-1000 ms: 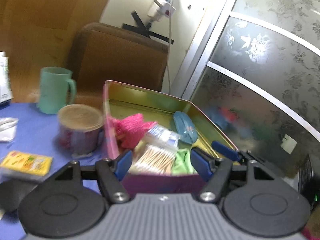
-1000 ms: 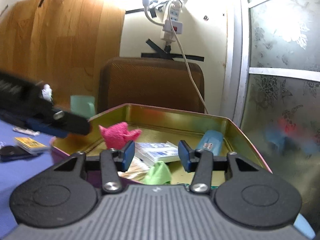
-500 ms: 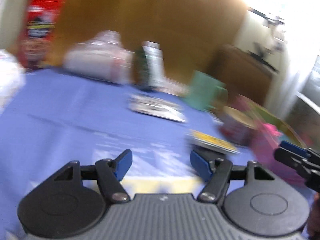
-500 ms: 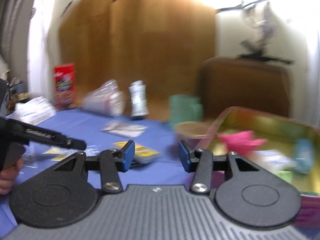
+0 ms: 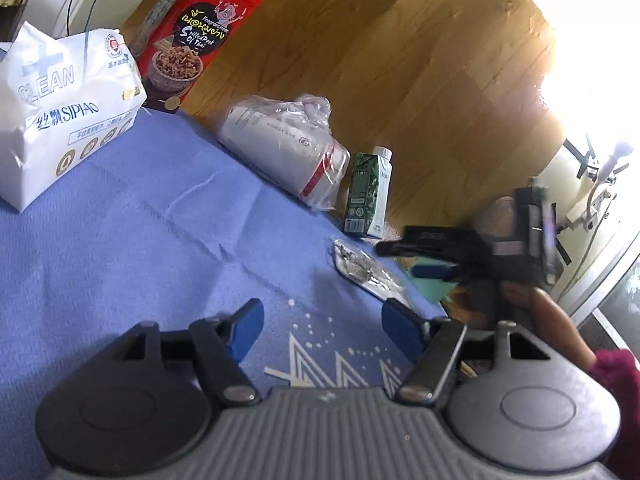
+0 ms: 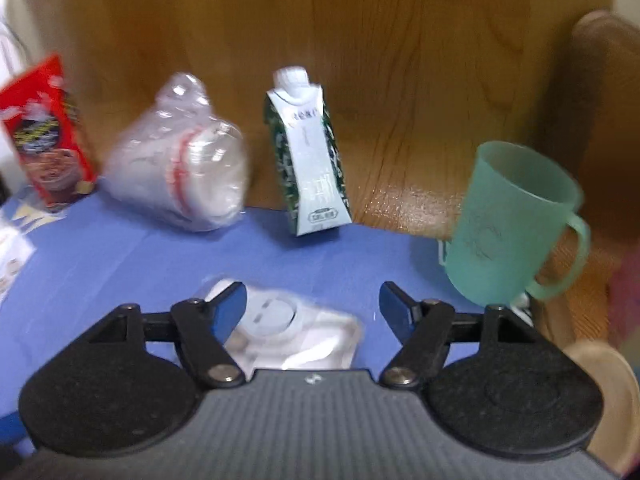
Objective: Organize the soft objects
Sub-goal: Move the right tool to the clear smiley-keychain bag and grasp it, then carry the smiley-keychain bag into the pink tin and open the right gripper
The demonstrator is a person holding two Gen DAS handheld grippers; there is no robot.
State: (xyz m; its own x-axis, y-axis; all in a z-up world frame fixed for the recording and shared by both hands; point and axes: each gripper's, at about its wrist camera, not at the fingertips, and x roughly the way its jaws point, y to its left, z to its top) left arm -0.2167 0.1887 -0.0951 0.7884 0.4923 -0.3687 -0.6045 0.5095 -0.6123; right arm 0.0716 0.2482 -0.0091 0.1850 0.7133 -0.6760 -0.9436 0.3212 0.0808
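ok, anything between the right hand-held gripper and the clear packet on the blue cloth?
Nothing visible. The open right hand-held gripper sits right over the clear packet; the drink carton and green mug stand farther back, off the path.

The table (image 6: 120, 256) wears a blue cloth with white triangles. Beside the green-and-white patterned carton (image 6: 308, 160): a teal mug (image 6: 508, 232), a red snack box (image 5: 192, 36), a white tissue pack (image 5: 60, 100).

White tissue pack (image 5: 60, 116) upright on blue cloth, far left; clear flat packet (image 6: 288, 332) lying mid-table.
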